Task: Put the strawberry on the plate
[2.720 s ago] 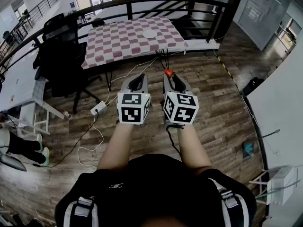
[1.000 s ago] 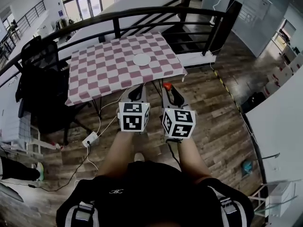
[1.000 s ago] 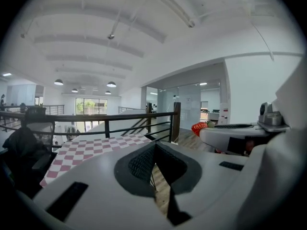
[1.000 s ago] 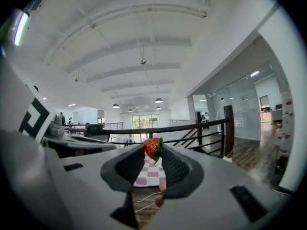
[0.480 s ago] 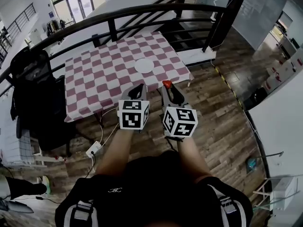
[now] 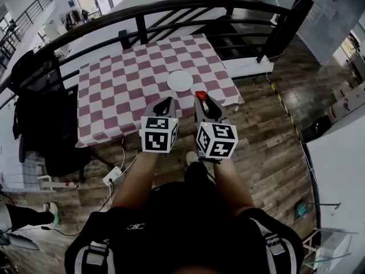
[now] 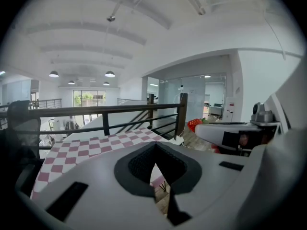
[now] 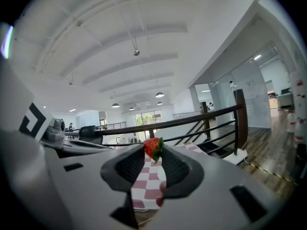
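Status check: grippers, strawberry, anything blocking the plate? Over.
Right gripper shut on strawberry, at the table's near edge. Left gripper shut, empty. Plate bare on checkered table, just ahead. Nothing seen in the way.

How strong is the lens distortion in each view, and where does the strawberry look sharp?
Head view: fisheye bends the railing into an arc; the strawberry is tiny but distinct. Right gripper view: black corners, strawberry sharp between the jaws. Left gripper view: same dark vignette, strawberry small at right.
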`<state>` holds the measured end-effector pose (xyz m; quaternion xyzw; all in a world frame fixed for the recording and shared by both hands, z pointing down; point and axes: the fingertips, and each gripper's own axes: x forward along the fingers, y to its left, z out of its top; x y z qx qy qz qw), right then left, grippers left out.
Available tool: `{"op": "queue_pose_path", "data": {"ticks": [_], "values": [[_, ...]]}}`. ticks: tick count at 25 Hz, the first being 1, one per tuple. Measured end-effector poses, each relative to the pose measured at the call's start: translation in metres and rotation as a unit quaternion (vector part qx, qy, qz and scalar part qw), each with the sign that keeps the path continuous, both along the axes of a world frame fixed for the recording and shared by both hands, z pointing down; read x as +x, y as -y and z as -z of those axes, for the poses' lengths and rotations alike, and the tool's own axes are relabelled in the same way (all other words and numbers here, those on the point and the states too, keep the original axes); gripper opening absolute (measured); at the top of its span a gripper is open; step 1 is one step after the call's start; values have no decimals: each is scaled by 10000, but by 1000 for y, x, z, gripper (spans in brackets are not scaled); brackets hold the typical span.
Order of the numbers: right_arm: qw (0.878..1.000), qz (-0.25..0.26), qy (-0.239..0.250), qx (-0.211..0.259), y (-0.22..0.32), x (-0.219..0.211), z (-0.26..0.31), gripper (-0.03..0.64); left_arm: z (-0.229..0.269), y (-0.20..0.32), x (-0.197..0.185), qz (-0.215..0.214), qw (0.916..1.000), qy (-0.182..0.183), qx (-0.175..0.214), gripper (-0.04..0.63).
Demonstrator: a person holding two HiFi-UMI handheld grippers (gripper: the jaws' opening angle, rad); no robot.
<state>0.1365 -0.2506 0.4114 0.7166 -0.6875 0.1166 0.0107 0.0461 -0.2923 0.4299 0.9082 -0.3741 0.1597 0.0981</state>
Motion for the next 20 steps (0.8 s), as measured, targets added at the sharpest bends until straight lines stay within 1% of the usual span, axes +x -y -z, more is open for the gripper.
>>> {"op": "queue_pose_path", "data": {"ticks": [2,5,9,12,15,18,20], "values": [[9998,186,50,-15,28,12,-3,119,-2,22,11,112,9999,43,2,0],[9981,534,296,54,68,33,0,118,-2,54,28,301,9995,26,11,0],[9963,808,290,-65,114,63,-2,118,-5,94,47,644,9978,1,-135,0],[9945,987,209,-270,140,79,-16,118,-16,115,58,873,9956,76,-344,0],[9916,1183,105,-515,167,89,-39,118,-27,134,64,1127,9925,165,-440,0],[9864,1422,-62,-825,193,91,-69,118,-40,151,67,1312,9897,199,-530,0],[9814,1570,-221,-1086,207,86,-92,118,-52,154,65,1361,9884,284,-613,0]]}}
